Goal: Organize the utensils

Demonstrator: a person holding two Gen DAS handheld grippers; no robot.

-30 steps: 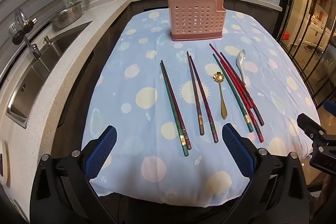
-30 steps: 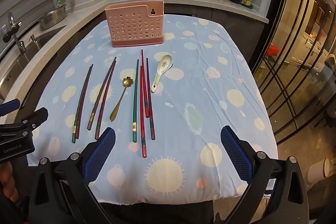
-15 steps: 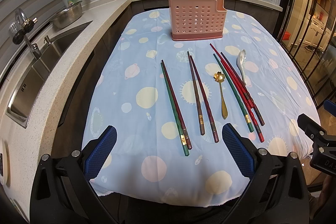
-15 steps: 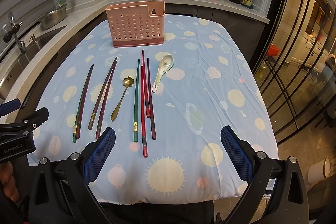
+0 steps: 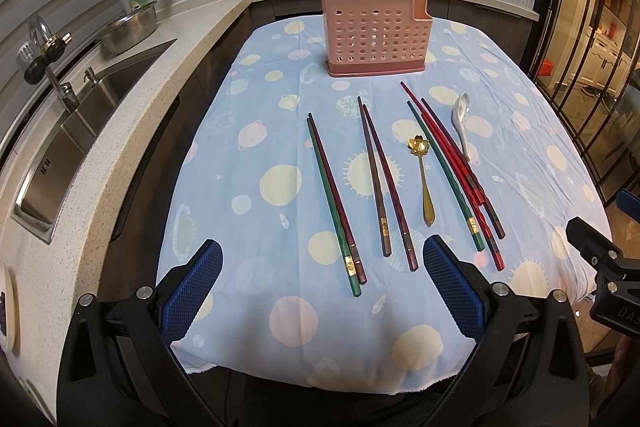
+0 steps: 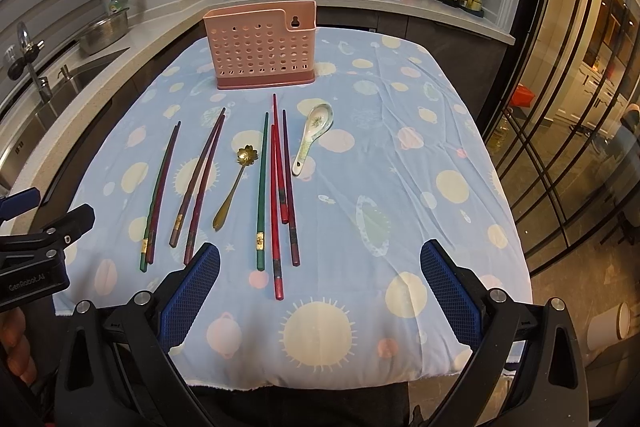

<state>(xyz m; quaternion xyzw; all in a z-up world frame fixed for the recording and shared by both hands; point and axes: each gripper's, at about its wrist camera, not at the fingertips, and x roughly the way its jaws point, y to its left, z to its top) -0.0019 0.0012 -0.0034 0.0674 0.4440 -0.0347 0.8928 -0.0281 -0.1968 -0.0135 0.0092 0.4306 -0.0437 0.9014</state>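
Left gripper (image 5: pixel 322 285) and right gripper (image 6: pixel 320 285), jaws spread wide and empty, hover at the near edge of the cloth-covered counter (image 6: pixel 420 187), apparently poised for a first pick; chopsticks (image 6: pixel 274 195), a gold spoon (image 6: pixel 234 183) and a white spoon (image 6: pixel 314 135) lie in a row, handles toward the grippers, in front of the pink holder (image 6: pixel 262 47), which looks empty. The left gripper's body reads "GenRobot.AI"; bottle labels on the far counter are too small to read.
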